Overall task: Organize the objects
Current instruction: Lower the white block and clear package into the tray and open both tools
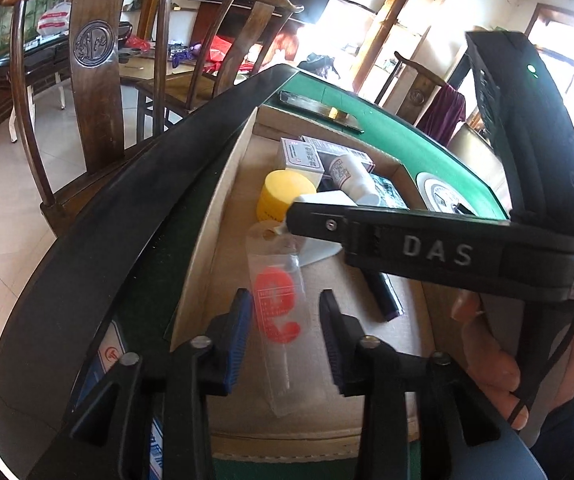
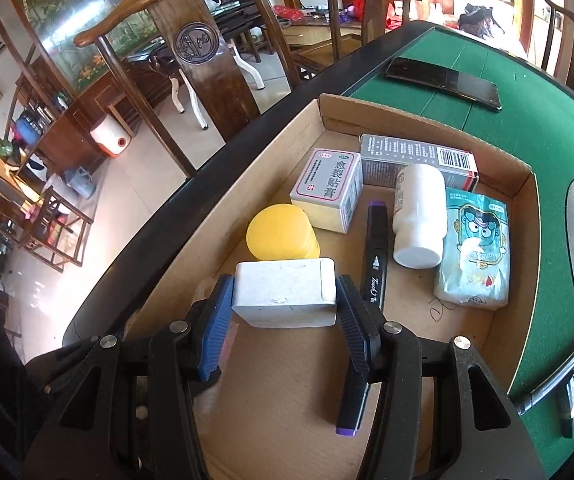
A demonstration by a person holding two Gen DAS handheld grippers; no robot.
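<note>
The right gripper [image 2: 285, 322] is clenched on a white rectangular case [image 2: 285, 292], one pad on each short side, holding it over the near part of an open cardboard box [image 2: 525, 208] that sits on a green felt table [image 2: 527, 120]. Whether the case touches the box floor cannot be told. Just right of it, a black marker with purple ends [image 2: 371, 268] lies lengthwise on the floor, its near half passing under the right finger.

The left gripper [image 1: 287, 336] hangs with its fingers spread and grasping nothing, straddling a clear plastic packet with a red shape inside [image 1: 277, 312], which lies flat near the box's near left wall. The right gripper's body crosses the left wrist view just beyond the packet and hides much of the box behind it.

Directly behind the case stands a yellow round container [image 2: 281, 232]. Farther back sits a white and grey medicine carton [image 2: 329, 188]; to its right a white bottle [image 2: 419, 216] lies on its side, and beside that, against the right wall, a blue-green tissue pack [image 2: 473, 248]. A long grey carton with a barcode [image 2: 419, 160] lies near the far wall.

Beyond the box a dark phone [image 2: 443, 82] rests on the felt. Wooden chairs [image 2: 203, 60] stand off the table's left edge.
</note>
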